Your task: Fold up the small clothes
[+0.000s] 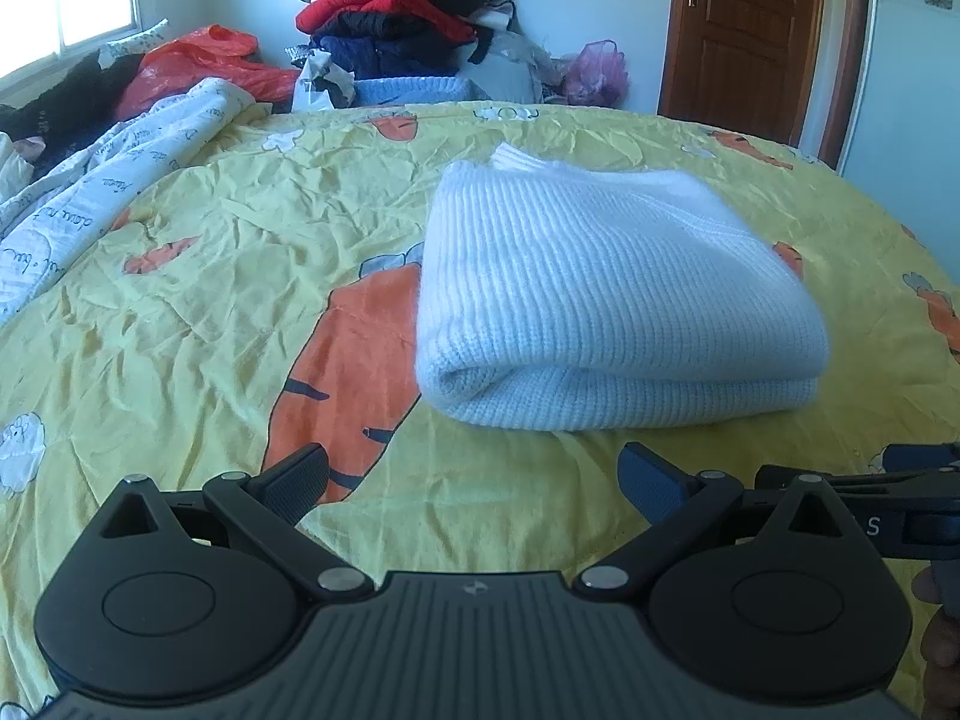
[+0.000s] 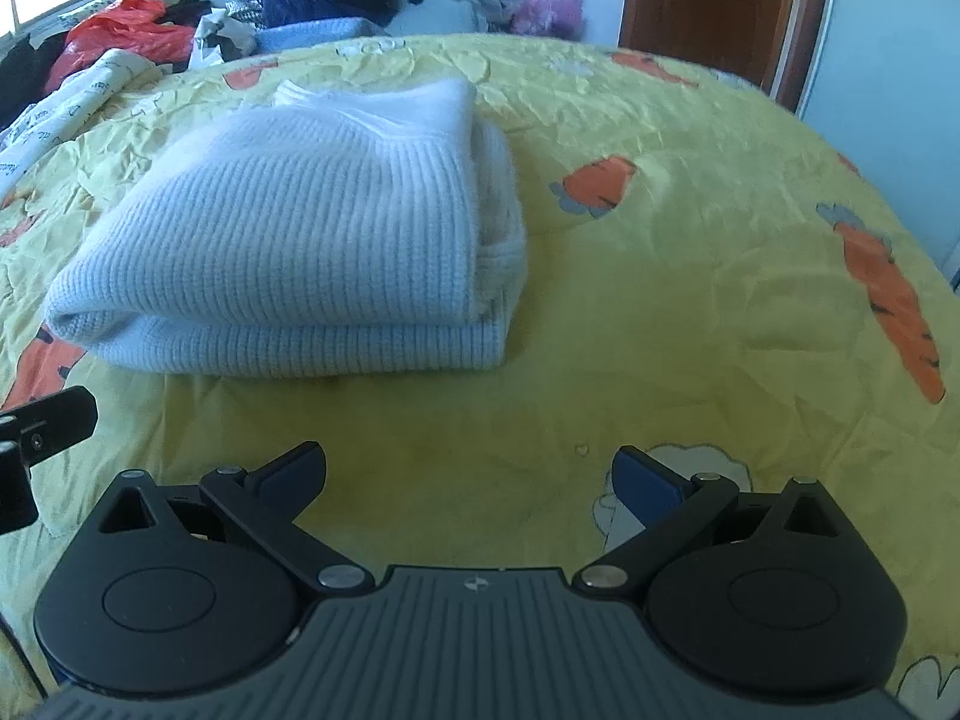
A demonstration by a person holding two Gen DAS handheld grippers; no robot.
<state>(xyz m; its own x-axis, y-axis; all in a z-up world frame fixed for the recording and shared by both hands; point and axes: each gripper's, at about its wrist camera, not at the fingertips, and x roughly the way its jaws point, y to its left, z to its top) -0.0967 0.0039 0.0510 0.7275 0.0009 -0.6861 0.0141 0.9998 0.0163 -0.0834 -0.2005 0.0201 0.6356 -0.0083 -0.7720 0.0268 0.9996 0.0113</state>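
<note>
A pale blue-white ribbed knit sweater (image 1: 600, 294) lies folded into a thick rectangle on the yellow carrot-print bed cover (image 1: 210, 276). It also shows in the right wrist view (image 2: 288, 240), ahead and to the left. My left gripper (image 1: 474, 480) is open and empty, a little short of the sweater's near fold. My right gripper (image 2: 468, 474) is open and empty, over bare cover to the right of the sweater's near corner. Part of the right gripper (image 1: 870, 498) shows at the right edge of the left wrist view.
A white printed quilt (image 1: 90, 192) lies bunched along the bed's left side. A pile of red, black and navy clothes (image 1: 408, 18) and an orange plastic bag (image 1: 198, 63) stand behind the bed. A brown door (image 1: 744, 30) is at the back right.
</note>
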